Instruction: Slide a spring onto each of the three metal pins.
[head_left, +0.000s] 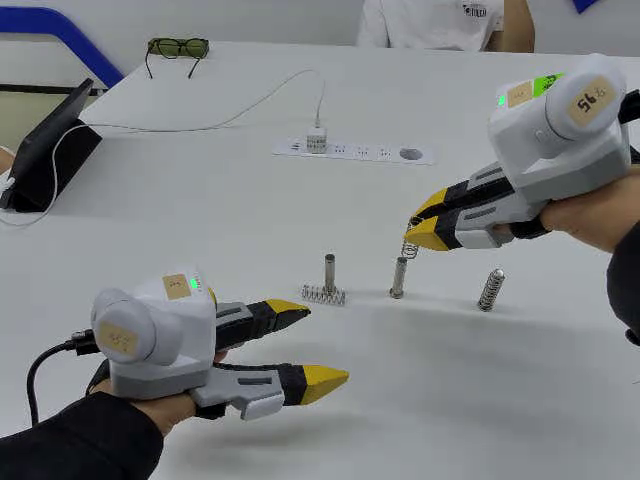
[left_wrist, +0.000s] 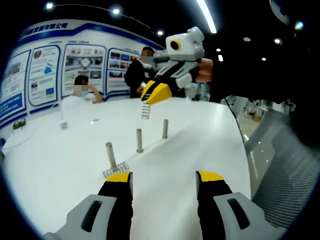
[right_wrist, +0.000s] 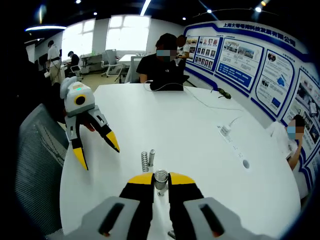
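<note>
The left tongs (head_left: 318, 345) hover low over the table (head_left: 180, 210), released, their jaws spread wide with nothing between them. Just ahead of their tips stands the first metal pin (head_left: 329, 270), bare, with a loose spring (head_left: 323, 294) lying on its side against its foot; that pair looks like the last job to come. Farther ahead of the left tongs, and right beneath the tips of the right ones, stands the middle pin (head_left: 399, 277), also bare. The right tongs (head_left: 415, 233) are clenched on the top coils of a spring (head_left: 410, 246), which hangs from their tips with its lower end just above the pin's head, close but not touching. In the right gripper view its round end sits pinched between the two yellow tips. Back under the body of the right tongs, behind their tips, the third pin (head_left: 490, 289) already wears its spring, so the task looks about a third done and the step in hand is threading the second. To do it well, the spring probably needs bringing plumb and in line with the pin, since it seems to hang slightly to one side of the head. The lowest coil should be centred before any descent. The descent wants to be slow and straight, the grip light enough not to crush the coils, and the release held back until several coils have passed the head. The pin appears to stand free on a small foot, so a sideways nudge could topple it.
</note>
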